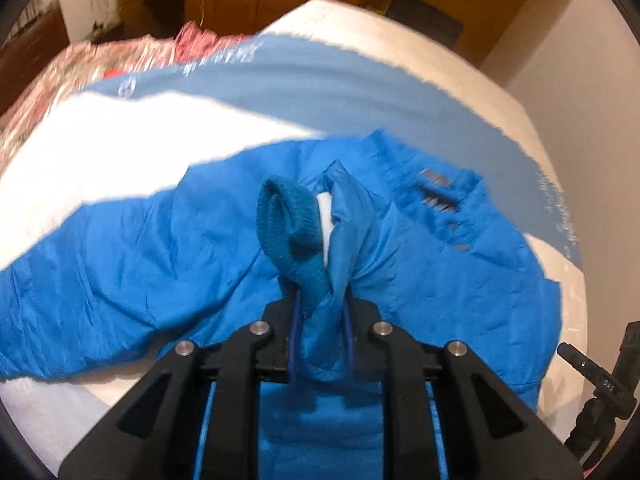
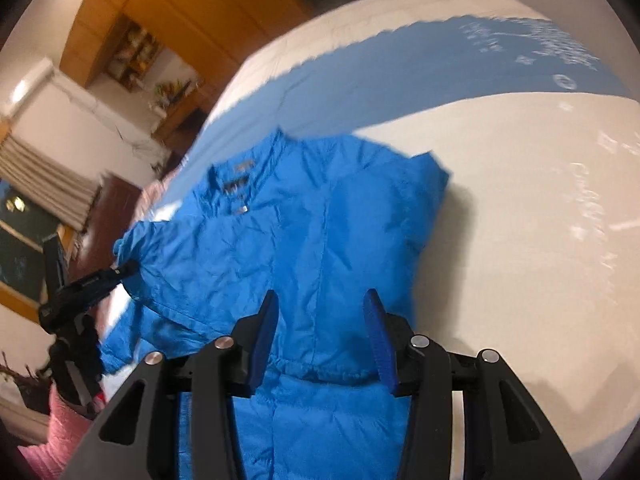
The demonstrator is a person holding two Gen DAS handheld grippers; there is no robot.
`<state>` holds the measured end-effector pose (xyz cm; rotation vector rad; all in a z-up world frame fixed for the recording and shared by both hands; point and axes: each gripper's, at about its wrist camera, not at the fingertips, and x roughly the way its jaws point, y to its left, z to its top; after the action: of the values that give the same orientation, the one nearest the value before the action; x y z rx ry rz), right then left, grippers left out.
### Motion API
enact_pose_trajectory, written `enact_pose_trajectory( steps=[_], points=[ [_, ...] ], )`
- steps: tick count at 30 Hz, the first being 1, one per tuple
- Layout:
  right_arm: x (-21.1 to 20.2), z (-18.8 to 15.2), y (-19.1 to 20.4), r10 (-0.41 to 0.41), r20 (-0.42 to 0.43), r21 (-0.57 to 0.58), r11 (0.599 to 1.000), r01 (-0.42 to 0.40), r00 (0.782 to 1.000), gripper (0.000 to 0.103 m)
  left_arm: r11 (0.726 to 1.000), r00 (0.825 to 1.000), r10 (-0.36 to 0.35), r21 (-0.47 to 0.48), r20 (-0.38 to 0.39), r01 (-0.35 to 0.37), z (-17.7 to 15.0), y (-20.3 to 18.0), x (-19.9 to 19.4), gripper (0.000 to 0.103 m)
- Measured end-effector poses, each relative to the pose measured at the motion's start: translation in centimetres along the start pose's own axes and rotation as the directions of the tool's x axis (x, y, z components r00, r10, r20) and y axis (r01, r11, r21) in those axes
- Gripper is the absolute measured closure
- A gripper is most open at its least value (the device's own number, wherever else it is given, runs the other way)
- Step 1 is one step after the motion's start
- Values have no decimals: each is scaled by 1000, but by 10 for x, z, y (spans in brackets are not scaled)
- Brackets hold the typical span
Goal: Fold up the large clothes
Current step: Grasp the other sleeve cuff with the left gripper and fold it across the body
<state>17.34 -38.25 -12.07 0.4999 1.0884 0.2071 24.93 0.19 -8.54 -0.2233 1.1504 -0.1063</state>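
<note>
**Blue jacket on a bed, its cuff pinched by the left gripper**

A bright blue padded jacket [image 1: 420, 248] lies spread on a white bed [image 1: 140, 136] that has a broad pale-blue band [image 1: 320, 84] running across its cover. The jacket sits on the near part of the bed, its collar end lying on that band.

The left wrist view shows the left gripper [image 1: 320, 304] pressed together on a bunch of jacket fabric and the darker ribbed knit cuff [image 1: 292, 224] of a sleeve. The cuff curls up in a loop just above the jaws, with a scrap of white lining beside it. The sleeve trails off to the left across the white cover. Only this view shows a red and pink patterned cloth [image 1: 120, 64] at the far left of the bed.

The right wrist view shows the right gripper [image 2: 320, 320] with its blue fingers [image 2: 266, 336] spread apart and nothing between them; it hangs over the jacket's lower body, near a gathered seam. This view alone shows the jacket's right edge folded inward, and something pink [image 2: 60, 428] at the lower left. A black tripod [image 2: 72, 300] stands beside the bed and appears in both views. Wooden cabinets [image 2: 180, 12] line the far wall.
</note>
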Motion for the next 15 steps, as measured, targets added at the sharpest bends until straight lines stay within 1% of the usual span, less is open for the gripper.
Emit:
enact_pose_trajectory(
  steps=[2, 3, 5, 7, 8, 11, 13, 14, 15],
  points=[
    [18, 2, 2, -57, -43, -12, 998, 57, 997, 58, 999, 998, 37, 2, -41, -37, -1, 11, 18, 87],
    [23, 2, 1, -74, -53, -13, 997, 73, 996, 60, 999, 997, 49, 4, -57, -49, -3, 16, 28, 85],
    [34, -1, 0, -112, -85, -26, 994, 110, 990, 62, 999, 996, 50, -1, -69, -50, -7, 25, 37, 82],
    [45, -4, -2, -132, -105, -27, 991, 129, 986, 63, 999, 997, 36, -9, -73, -37, -11, 31, 44, 78],
    [49, -5, -2, -139, -106, -30, 990, 136, 985, 63, 999, 997, 37, -5, -70, -37, -13, 33, 45, 76],
    [52, -3, 3, -180, -112, -46, 983, 175, 977, 63, 999, 997, 35, 8, -74, -35, -14, 32, 47, 74],
    [48, 0, 9, -208, -109, -59, 977, 203, 972, 63, 999, 995, 39, 1, -90, -39, -11, 33, 44, 68],
    [40, 1, 15, -211, -90, -68, 976, 206, 973, 62, 998, 995, 61, -15, -81, -62, -8, 36, 32, 65],
    [31, 4, 23, -197, -63, -78, 978, 192, 978, 62, 997, 995, 80, -17, -53, -81, -6, 37, 21, 65]
  ],
)
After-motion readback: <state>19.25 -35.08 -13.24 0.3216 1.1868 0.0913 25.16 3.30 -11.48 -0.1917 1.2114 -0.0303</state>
